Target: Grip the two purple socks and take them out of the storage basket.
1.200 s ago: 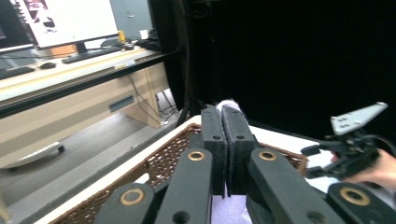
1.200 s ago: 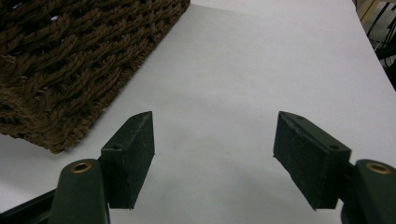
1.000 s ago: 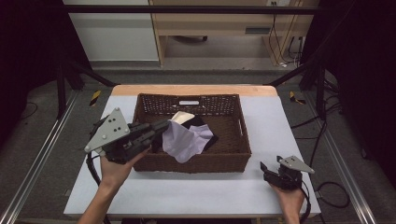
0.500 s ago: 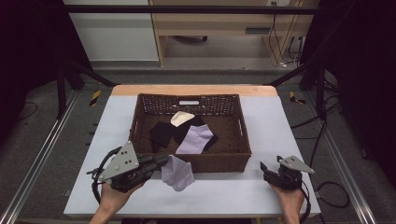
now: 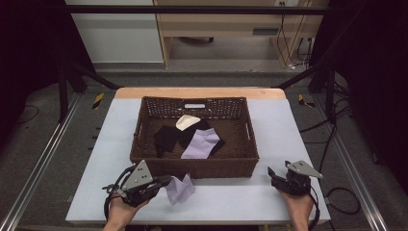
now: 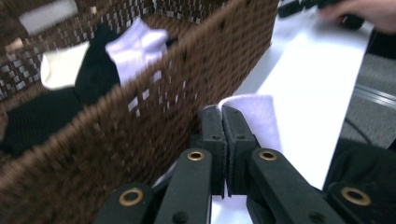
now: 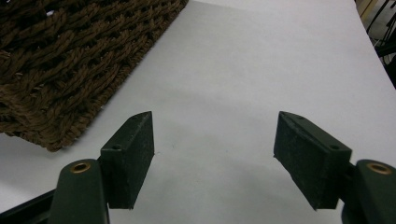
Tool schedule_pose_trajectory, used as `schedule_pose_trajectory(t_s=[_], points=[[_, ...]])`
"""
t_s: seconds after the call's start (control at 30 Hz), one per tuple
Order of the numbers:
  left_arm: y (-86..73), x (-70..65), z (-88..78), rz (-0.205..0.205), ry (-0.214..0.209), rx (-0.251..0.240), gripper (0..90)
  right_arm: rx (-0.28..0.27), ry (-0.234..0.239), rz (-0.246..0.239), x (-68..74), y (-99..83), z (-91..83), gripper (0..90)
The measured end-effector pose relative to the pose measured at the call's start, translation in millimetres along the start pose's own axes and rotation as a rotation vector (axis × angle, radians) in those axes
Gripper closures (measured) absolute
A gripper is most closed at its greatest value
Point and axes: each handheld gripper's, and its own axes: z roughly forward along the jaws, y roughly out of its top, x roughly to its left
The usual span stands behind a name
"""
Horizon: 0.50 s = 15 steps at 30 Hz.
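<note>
On the white table, just in front of the wicker basket, I pinch a lavender sock in my left gripper while my right one rests with nothing in it.

From the high view, my left gripper [image 5: 161, 183] holds the lavender sock [image 5: 179, 189], which droops onto the table [image 5: 240, 197] beyond its tips, just short of the basket [image 5: 192, 166]; my right gripper [image 5: 273, 175] sits well off to the other side, near the basket's corner. Inside the basket lie a second lavender sock [image 5: 203, 143], a cream sock [image 5: 186, 122] and dark socks [image 5: 166, 138]. Along my left gripper view, the jaws are pressed together on the sock [image 6: 254, 116], the basket wall [image 6: 140, 140] close alongside. Along my right gripper view, the jaws stand wide apart over bare table [image 7: 261, 70], the basket corner [image 7: 60, 70] off to one side.
</note>
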Motion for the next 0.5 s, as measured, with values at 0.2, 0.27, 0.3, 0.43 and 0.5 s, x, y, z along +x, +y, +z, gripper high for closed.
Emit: schedule_pose_trajectory(t_s=[0.2, 0.27, 0.3, 0.43, 0.5], points=[[-16.1, 0.1, 21.4, -0.027, -0.023, 0.076, 87.5, -0.007, 0.001, 0.002, 0.5, -0.1, -0.8, 29.1], [-19.7, 0.6, 26.2, -0.039, -0.031, 0.088, 87.3, -0.007, 0.002, 0.002, 0.5, -0.1, -1.0, 29.1], [-21.7, 0.7, 28.7, -0.045, -0.033, 0.093, 87.2, -0.009, 0.001, -0.002, 0.4, -0.2, -1.0, 29.1], [-28.5, 0.5, 38.1, -0.064, -0.044, 0.124, 83.9, -0.015, 0.0, 0.001, 0.4, -0.3, -1.3, 29.1], [-29.9, 0.2, 40.8, -0.072, -0.045, 0.131, 77.1, -0.012, 0.002, 0.005, 0.0, -0.2, -1.3, 28.9]])
